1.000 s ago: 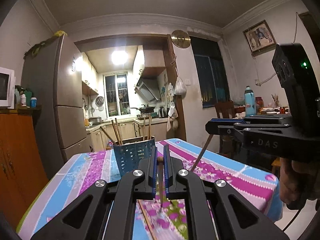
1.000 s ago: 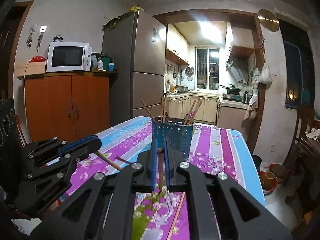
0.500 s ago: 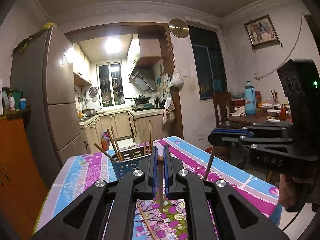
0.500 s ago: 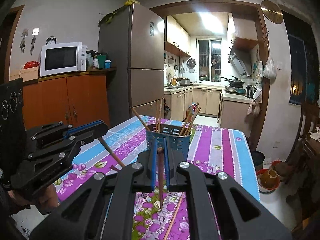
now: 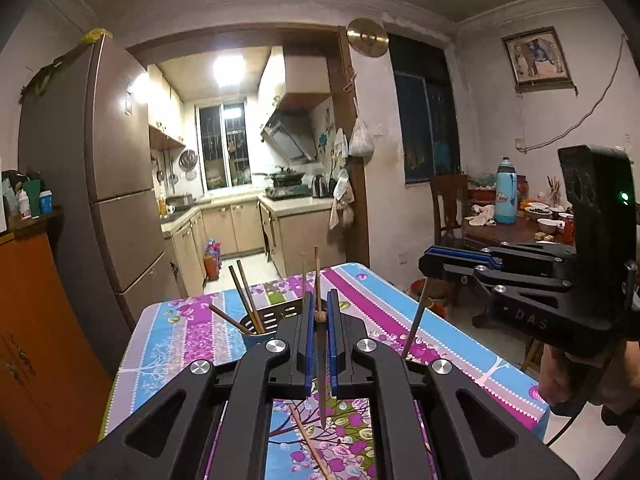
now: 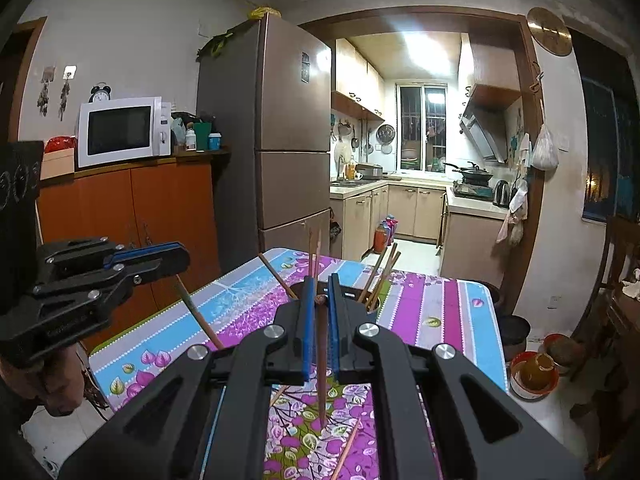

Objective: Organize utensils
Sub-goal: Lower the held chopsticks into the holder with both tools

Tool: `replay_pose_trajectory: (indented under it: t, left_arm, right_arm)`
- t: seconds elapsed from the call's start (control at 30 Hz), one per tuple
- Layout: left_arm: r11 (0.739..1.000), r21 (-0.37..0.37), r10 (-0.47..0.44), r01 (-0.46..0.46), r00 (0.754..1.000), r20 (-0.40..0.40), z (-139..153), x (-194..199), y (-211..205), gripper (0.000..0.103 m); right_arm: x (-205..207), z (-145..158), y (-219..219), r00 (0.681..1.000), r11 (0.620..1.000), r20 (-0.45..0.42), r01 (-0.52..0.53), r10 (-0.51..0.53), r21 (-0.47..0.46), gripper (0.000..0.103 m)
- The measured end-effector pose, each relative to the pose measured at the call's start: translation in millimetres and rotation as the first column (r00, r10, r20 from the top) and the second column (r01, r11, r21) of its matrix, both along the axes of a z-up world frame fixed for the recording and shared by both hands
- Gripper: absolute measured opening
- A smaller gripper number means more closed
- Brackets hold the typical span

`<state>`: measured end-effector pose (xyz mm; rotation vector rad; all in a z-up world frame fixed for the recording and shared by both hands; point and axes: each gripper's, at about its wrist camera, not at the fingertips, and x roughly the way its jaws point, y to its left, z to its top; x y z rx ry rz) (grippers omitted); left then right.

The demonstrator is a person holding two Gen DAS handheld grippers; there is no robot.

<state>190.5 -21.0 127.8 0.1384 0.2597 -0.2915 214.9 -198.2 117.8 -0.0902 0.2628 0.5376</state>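
My left gripper [image 5: 319,310] is shut on a brown chopstick [image 5: 321,376] that hangs point down above the table. My right gripper [image 6: 319,296] is shut on another chopstick [image 6: 321,364], also hanging point down. A dark blue perforated utensil holder [image 5: 276,320] stands on the flowered tablecloth just beyond both grippers and holds several chopsticks; it also shows in the right wrist view [image 6: 356,294]. The right gripper appears at the right of the left wrist view [image 5: 460,258]. The left gripper appears at the left of the right wrist view [image 6: 160,254]. Each holds its chopstick high over the table.
A loose chopstick [image 5: 310,444] lies on the tablecloth [image 5: 192,332] under the left gripper; another [image 6: 348,448] lies under the right. An orange cabinet [image 6: 132,208] and fridge [image 6: 288,140] stand at the left, a dining table with bottle [image 5: 505,192] at the right.
Both grippers have risen with their chopsticks, so the holder now sits lower in each view and more of its open top shows.
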Motion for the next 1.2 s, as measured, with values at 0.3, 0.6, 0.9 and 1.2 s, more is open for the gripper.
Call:
replay_pose_trajectory:
  t: [0.3, 0.6, 0.9, 1.2]
  left_arm:
    - [1.0, -0.016, 0.015, -0.015, 0.999, -0.029, 45, 32, 6, 0.007]
    - [0.999, -0.031, 0.041, -0.041, 0.999, -0.01, 85, 71, 10, 0.007]
    - [0.995, -0.042, 0.087, -0.087, 0.996, -0.012, 115, 134, 13, 0.007]
    - [0.995, -0.007, 0.099, -0.1, 0.991, -0.088, 88, 192, 10, 0.007]
  right_arm:
    - [22, 45, 6, 1.0, 1.0, 0.008, -0.009, 0.009, -0.01, 0.005]
    - [64, 89, 17, 0.999, 1.0, 0.036, -0.007, 0.007, -0.014, 0.005]
    - [127, 112, 17, 1.0, 0.999, 0.006, 0.008, -0.008, 0.032, 0.005]
    - [173, 88, 26, 0.999, 1.0, -0.049, 0.008, -0.006, 0.027, 0.005]
